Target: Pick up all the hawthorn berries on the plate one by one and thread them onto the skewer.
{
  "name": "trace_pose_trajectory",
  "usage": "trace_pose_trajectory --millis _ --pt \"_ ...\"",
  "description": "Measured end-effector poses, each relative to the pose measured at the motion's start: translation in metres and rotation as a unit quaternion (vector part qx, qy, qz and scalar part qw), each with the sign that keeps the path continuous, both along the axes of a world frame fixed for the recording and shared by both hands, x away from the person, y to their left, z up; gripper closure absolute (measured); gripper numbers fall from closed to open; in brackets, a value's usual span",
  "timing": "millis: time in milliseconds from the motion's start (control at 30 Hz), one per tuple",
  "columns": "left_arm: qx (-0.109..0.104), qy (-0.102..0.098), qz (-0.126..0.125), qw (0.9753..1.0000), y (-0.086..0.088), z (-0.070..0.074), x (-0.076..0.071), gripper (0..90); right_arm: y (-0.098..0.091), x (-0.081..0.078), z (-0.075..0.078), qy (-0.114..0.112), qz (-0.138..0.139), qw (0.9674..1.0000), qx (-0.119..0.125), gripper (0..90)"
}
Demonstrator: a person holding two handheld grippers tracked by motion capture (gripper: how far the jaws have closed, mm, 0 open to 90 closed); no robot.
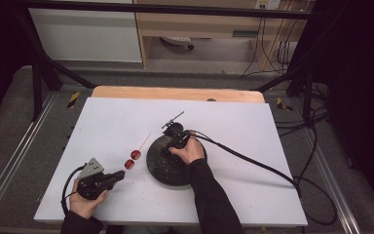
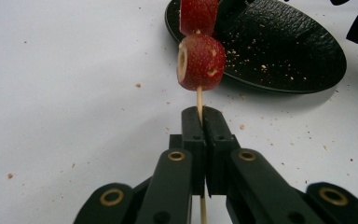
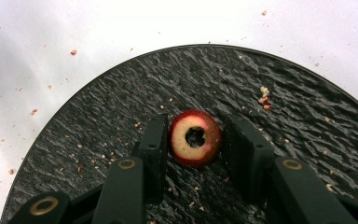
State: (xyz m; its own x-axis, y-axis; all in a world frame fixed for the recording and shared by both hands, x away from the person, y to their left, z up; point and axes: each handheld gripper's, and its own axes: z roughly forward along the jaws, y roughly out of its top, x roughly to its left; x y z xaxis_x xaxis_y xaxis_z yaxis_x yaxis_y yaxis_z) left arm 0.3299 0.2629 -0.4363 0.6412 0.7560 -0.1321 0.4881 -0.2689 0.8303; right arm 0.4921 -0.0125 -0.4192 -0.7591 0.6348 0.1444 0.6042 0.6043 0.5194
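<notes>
The cored fruit piece (image 3: 196, 138) lies on the black plate (image 3: 284, 84), cut face up, a round hole through its middle. It looks small and light, with a smooth red skin that could slip, and pale flesh that is probably soft enough to bruise or split if squeezed hard. The sensible hold is across its round sides, skin against pad, leaving the hole free for the skewer to pass through.

The right gripper (image 3: 195, 140) has it just so: its jaws stand on either side of the piece and are closed in against its skin. In the high view this gripper (image 1: 177, 140) sits over the far part of the plate (image 1: 158, 168), at the middle of the table (image 1: 102, 122).

To the left and nearer, the left gripper (image 2: 201, 122) has its jaws pressed together on the bare end of a thin wooden skewer (image 2: 199, 100). The stick is stiff but slender and would likely snap under a sideways push. Two fruit pieces (image 2: 201, 60) are already threaded on it, close together, and its free point aims toward the plate.

Crumbs (image 3: 264, 100) are scattered over the plate and the white table top.
</notes>
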Motion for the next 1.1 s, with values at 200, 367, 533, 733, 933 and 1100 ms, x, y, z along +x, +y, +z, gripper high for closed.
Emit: trace_pose_trajectory --millis 200,367,533,733,933,1100 --pt "0.0 0.0 0.0 1.0 0.0 0.0 0.0 88.3 0.0 0.0 0.0 0.005 -0.004 1.0 0.001 62.0" --pt "0.0 -0.001 0.0 1.0 -0.001 0.0 0.0 88.3 -0.002 -0.002 0.006 0.0 -0.01 0.9999 0.008 62.2" --pt "0.0 -0.001 -0.002 1.0 -0.001 0.0 -0.001 88.3 -0.005 -0.006 0.015 0.0 -0.021 0.9996 0.02 62.3" --pt "0.0 -0.002 -0.002 1.0 -0.002 0.001 -0.002 88.3 -0.009 -0.013 0.023 -0.008 -0.025 0.9992 0.029 62.3" --pt "0.002 -0.001 -0.006 1.0 -0.003 0.001 -0.002 88.3 -0.019 -0.02 0.029 -0.015 -0.034 0.9978 0.054 62.4" --pt "0.003 -0.001 -0.007 1.0 -0.004 0.001 -0.002 88.3 -0.027 -0.029 0.03 -0.024 -0.036 0.9962 0.076 62.4"
